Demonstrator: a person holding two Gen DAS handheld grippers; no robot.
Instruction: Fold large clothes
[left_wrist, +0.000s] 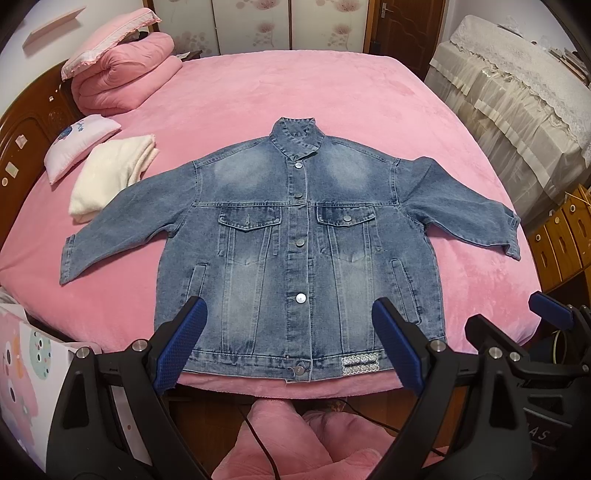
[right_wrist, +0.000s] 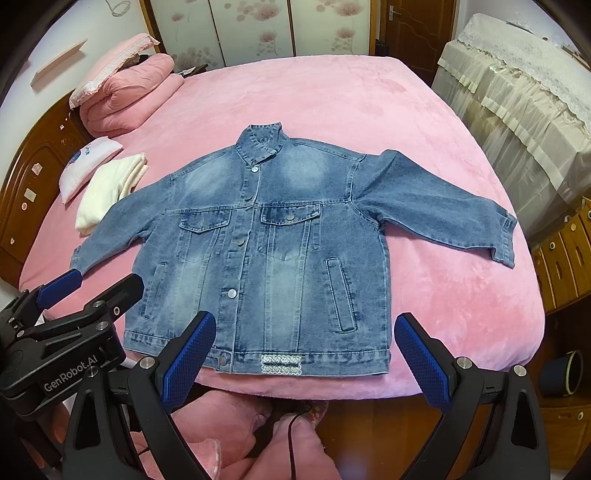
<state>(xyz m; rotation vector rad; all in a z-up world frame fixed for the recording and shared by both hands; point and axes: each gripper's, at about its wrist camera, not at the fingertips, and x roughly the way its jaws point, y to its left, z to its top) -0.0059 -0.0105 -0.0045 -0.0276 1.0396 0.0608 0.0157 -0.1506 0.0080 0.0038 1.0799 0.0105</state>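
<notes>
Two grippers hang side by side over the near edge of the bed (left_wrist: 369, 88), both tilted down toward it. The left gripper (left_wrist: 288, 347) has its jaws spread wide with nothing between the blue pads; through the gap shows the hem of the jacket (left_wrist: 295, 236). The right gripper (right_wrist: 306, 358) also stands released, jaws apart and empty, above the hem's near right part, where a small patterned label (right_wrist: 280, 365) is sewn. Below the grippers, off the bed's edge, lie pink plush shapes and a thin black cable (right_wrist: 295, 435) on the wooden floor. The jacket is blue denim, laid flat and front up on the pink bed cover, buttoned down the middle, hem toward the cameras and collar (left_wrist: 297, 138) away. Both sleeves are spread outward, the right one reaching toward the bed's right edge. The left sleeve's upper part lies just beside a folded cream towel (left_wrist: 110, 177); whether they touch I cannot tell. Beyond the towel sits a small white pillow (left_wrist: 79, 144), and farther off, in the far left corner, a rolled pink quilt (left_wrist: 125, 77). A cream lace-covered piece of furniture (right_wrist: 517, 96) stands to the right of the bed.
</notes>
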